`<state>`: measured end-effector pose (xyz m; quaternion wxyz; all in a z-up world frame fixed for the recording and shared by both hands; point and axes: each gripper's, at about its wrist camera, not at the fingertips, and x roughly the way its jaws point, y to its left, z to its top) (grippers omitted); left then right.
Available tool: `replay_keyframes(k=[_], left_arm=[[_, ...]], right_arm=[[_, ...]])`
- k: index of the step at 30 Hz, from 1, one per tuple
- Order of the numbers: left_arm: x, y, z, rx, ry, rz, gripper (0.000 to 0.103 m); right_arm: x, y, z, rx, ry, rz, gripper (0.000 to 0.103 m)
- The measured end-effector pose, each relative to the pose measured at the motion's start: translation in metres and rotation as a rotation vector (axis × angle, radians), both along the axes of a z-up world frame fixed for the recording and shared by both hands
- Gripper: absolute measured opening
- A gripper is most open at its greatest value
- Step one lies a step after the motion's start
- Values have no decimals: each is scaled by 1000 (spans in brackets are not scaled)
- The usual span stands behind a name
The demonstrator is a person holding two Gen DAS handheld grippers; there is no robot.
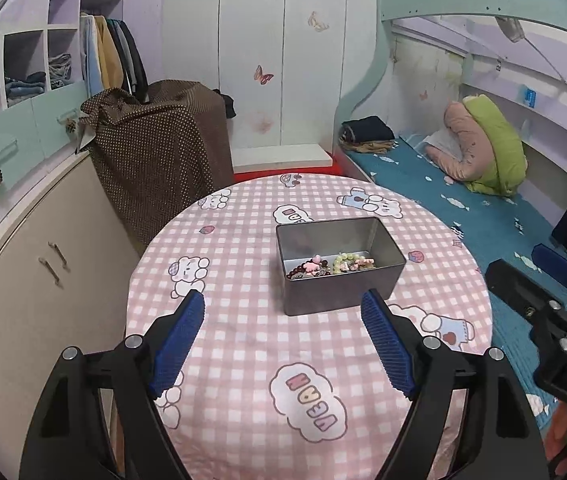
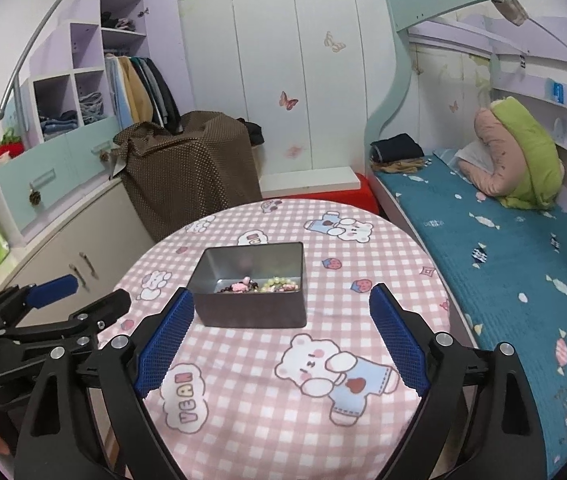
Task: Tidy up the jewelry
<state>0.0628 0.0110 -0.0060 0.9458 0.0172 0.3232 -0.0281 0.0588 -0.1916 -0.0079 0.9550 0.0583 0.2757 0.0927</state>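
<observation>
A metal tin (image 1: 339, 266) stands open near the middle of the round table (image 1: 243, 360), which has a pink checked cloth. Inside the tin, at its near wall, lies the jewelry (image 1: 329, 265): dark beads, pale green beads and pink charms. The left gripper (image 1: 283, 304) and the right gripper (image 2: 277, 300) both hang above the table in front of the tin, each with jaws wide apart and holding nothing.

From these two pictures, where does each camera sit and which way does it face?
Left wrist: on the left gripper, above the table's near edge, facing the metal tin and wardrobe; its open jaws show, with the right gripper at the right.
Right wrist: on the right gripper, facing the same way; its open jaws show, with the left gripper at the left.
Shared: tin, checked tablecloth, bed.
</observation>
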Motion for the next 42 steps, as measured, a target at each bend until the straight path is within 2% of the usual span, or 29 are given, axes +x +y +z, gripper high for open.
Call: replay_keyframes(k=[12,42], left_arm=[[-19,1,8,-9,-13,9,78],[-26,-3,6,-4,30,9,78]], right_arm=[[-18,3,6,-14,-7,-8,87],[-23,3,-1,-18,18,-18,87]])
